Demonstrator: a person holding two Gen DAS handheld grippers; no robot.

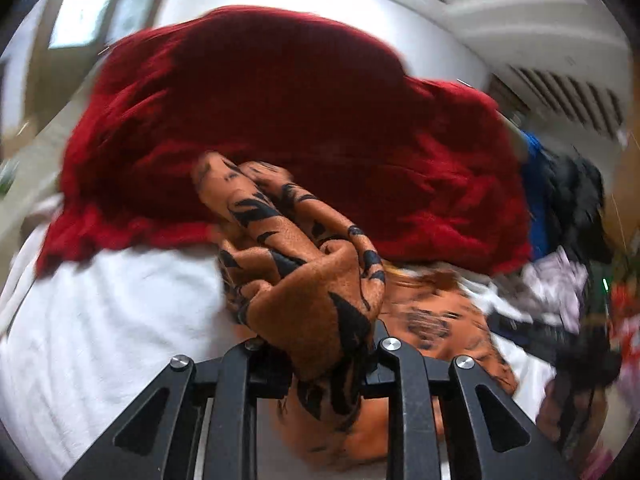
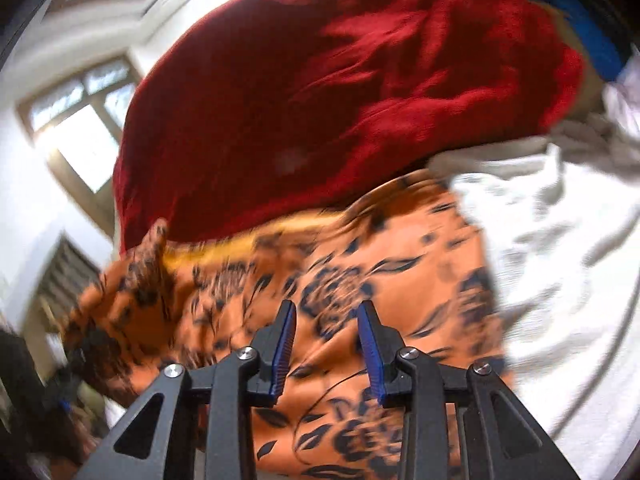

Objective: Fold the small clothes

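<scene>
An orange garment with a dark blue floral print lies spread on the white bed sheet. My left gripper is shut on a bunched fold of this orange garment, which rises up between its fingers and hides the pads. My right gripper is open and empty, its blue pads hovering just above the flat part of the garment. Both views are blurred by motion.
A large red knitted blanket is heaped behind the garment; it also shows in the right wrist view. A pile of dark, blue and pale clothes lies to the right. A window is on the left.
</scene>
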